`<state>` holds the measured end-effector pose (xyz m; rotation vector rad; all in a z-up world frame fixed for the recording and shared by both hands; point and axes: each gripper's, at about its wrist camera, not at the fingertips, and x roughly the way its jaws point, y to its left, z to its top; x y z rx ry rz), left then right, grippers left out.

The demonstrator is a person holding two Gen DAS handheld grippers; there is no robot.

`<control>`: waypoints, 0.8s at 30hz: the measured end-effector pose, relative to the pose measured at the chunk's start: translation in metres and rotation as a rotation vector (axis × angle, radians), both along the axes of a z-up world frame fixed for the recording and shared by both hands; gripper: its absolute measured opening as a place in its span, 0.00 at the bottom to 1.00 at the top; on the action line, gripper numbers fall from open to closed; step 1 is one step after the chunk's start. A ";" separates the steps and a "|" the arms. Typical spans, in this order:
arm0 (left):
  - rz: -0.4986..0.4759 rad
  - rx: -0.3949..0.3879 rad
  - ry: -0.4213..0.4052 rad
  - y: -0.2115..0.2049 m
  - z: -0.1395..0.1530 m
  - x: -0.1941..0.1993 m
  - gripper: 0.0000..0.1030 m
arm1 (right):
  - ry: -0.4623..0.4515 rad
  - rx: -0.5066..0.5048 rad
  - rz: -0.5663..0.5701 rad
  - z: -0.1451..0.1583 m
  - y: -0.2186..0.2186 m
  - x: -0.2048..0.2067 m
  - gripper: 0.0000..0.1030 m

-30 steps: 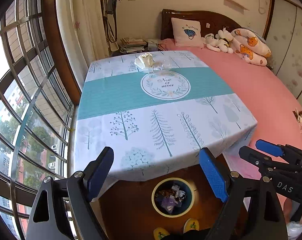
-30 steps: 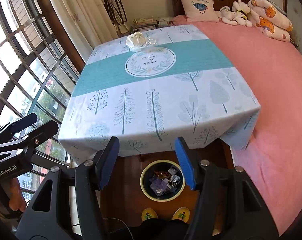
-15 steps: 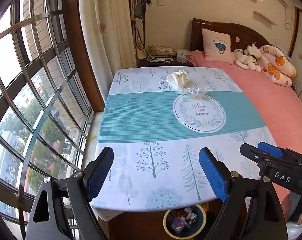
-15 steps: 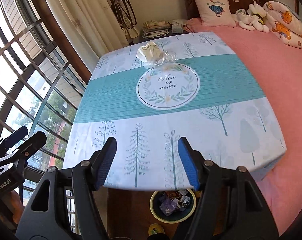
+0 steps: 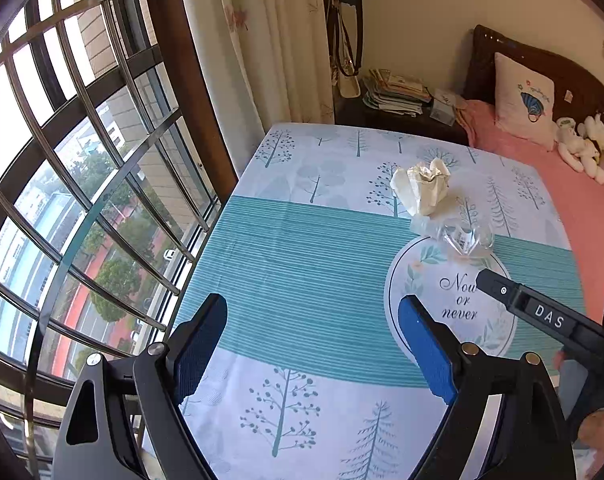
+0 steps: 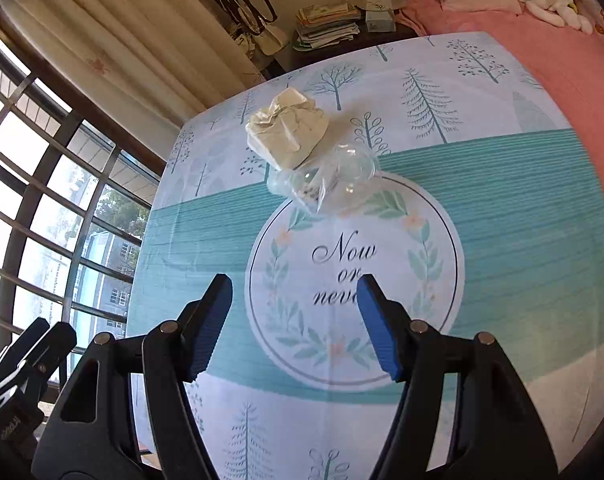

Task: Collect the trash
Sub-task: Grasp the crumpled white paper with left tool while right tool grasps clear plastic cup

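A crumpled cream paper wad (image 5: 421,190) (image 6: 288,130) lies on the far half of the table. A crumpled clear plastic wrapper (image 5: 459,238) (image 6: 327,178) touches its near side. My left gripper (image 5: 313,340) is open and empty, over the teal stripe to the left of the trash. My right gripper (image 6: 294,312) is open and empty above the "Now or never" circle, short of the wrapper. The right gripper's side also shows in the left wrist view (image 5: 541,316).
The table wears a tree-print cloth with a teal band (image 5: 302,272). A barred window (image 5: 82,160) and curtain (image 5: 270,48) stand to the left. A pink bed (image 6: 541,48) with pillow and soft toys lies to the right. A nightstand with stacked papers (image 5: 397,90) stands behind the table.
Both grippers have risen and moved forward over the table toward the trash. The floor bin with trash has dropped out of both views. Both grippers stay open.
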<state>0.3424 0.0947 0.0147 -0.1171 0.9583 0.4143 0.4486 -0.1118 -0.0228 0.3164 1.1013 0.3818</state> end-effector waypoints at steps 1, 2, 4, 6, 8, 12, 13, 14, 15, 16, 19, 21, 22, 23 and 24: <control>0.012 0.001 0.012 -0.001 -0.004 0.011 0.86 | 0.012 0.003 -0.003 -0.005 0.000 0.013 0.60; 0.024 0.002 0.022 -0.003 -0.007 0.018 0.86 | 0.025 0.005 -0.009 -0.012 -0.001 0.026 0.60; 0.036 0.011 0.040 -0.005 -0.013 0.035 0.86 | 0.052 0.017 -0.024 -0.025 -0.005 0.048 0.60; 0.044 0.019 0.053 -0.008 -0.017 0.045 0.86 | 0.080 0.033 -0.040 -0.037 -0.006 0.063 0.60; 0.050 0.024 0.065 -0.008 -0.022 0.054 0.86 | 0.107 0.053 -0.056 -0.048 -0.007 0.076 0.60; 0.054 0.029 0.084 -0.011 -0.030 0.071 0.86 | 0.129 0.087 -0.080 -0.064 -0.009 0.092 0.60; 0.054 0.029 0.086 -0.011 -0.031 0.073 0.86 | 0.127 0.090 -0.080 -0.066 -0.009 0.092 0.60; 0.054 0.029 0.088 -0.011 -0.032 0.078 0.86 | 0.127 0.091 -0.081 -0.069 -0.009 0.094 0.60; 0.053 0.028 0.088 -0.012 -0.033 0.082 0.86 | 0.128 0.088 -0.083 -0.072 -0.011 0.097 0.60; 0.050 0.027 0.089 -0.013 -0.034 0.086 0.86 | 0.129 0.089 -0.087 -0.075 -0.013 0.100 0.57; 0.038 0.021 0.090 -0.016 -0.036 0.100 0.86 | 0.125 0.101 -0.089 -0.078 -0.020 0.107 0.42; 0.022 0.016 0.093 -0.019 -0.039 0.115 0.86 | 0.117 0.109 -0.090 -0.077 -0.027 0.110 0.41; 0.012 0.010 0.095 -0.021 -0.041 0.122 0.86 | 0.108 0.104 -0.086 -0.076 -0.030 0.112 0.40; 0.003 0.005 0.098 -0.023 -0.042 0.129 0.86 | 0.096 0.095 -0.084 -0.074 -0.034 0.114 0.39; -0.010 -0.002 0.100 -0.025 -0.045 0.139 0.86 | 0.083 0.084 -0.080 -0.072 -0.037 0.117 0.39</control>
